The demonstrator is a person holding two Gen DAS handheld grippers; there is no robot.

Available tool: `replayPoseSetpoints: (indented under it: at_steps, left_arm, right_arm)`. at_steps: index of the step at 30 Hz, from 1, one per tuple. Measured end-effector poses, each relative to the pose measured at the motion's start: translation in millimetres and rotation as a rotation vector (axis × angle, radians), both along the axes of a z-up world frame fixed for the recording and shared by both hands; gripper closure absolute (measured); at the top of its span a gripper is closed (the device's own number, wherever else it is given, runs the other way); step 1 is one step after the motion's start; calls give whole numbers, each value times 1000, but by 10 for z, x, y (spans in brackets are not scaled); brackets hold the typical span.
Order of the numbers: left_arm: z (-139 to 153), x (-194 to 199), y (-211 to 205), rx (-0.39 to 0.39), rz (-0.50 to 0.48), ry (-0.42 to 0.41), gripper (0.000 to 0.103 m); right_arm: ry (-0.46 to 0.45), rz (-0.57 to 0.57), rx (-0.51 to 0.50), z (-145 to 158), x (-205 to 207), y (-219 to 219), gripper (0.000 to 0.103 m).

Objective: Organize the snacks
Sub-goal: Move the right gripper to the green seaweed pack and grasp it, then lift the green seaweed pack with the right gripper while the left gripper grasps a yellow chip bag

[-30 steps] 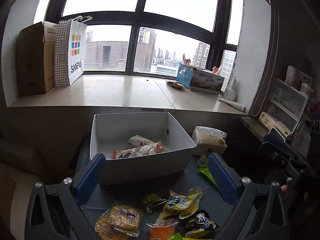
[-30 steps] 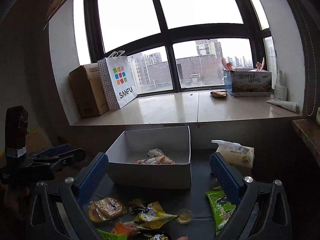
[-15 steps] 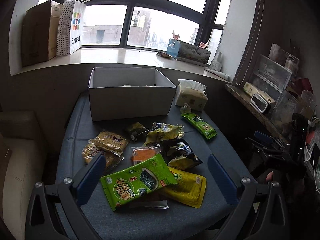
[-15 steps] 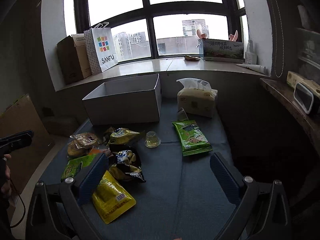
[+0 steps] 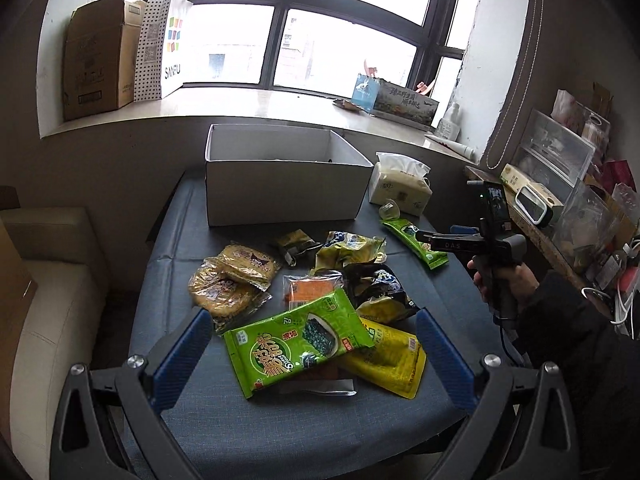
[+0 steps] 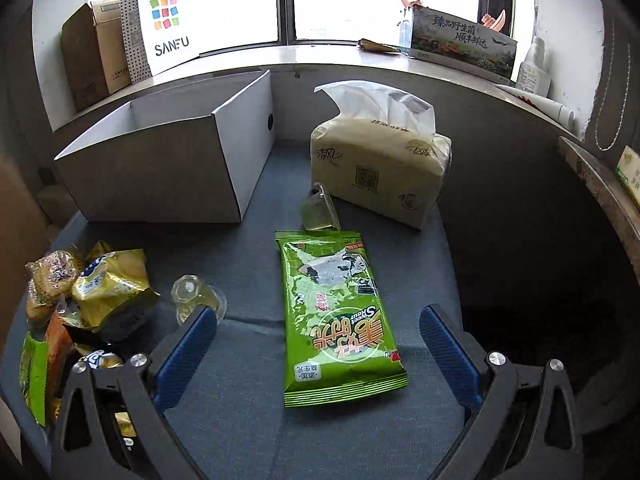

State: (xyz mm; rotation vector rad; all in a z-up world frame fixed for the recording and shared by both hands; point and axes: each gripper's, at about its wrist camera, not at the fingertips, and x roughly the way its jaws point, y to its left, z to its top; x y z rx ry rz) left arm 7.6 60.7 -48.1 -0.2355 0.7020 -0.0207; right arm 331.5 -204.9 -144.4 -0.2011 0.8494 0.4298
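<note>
A white box stands at the far side of the blue-grey table; it also shows in the right wrist view. My left gripper is open and empty over a green seaweed packet that lies on a yellow packet. Round cakes, an orange packet and a dark packet lie behind. My right gripper is open and empty over another green packet, also seen in the left wrist view. Two clear jelly cups lie nearby.
A tissue pack stands right of the box. A windowsill behind holds a cardboard carton, a SANFU bag and a printed box. A cluttered shelf is on the right, a beige sofa on the left.
Both grippers have come down and in toward the table: the left now hovers over the near green packet, the right over the green packet by the tissue pack. Both stay open.
</note>
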Motion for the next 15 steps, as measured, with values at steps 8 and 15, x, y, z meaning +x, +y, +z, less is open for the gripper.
replayPoseSetpoints:
  at_steps: [8, 15]
  left_arm:
    - [-102, 19, 107, 15, 23, 32, 0]
    - [-174, 159, 37, 31, -10, 62, 0]
  right_arm:
    - [138, 9, -51, -412, 398, 102, 30]
    - [125, 29, -10, -342, 263, 38, 37]
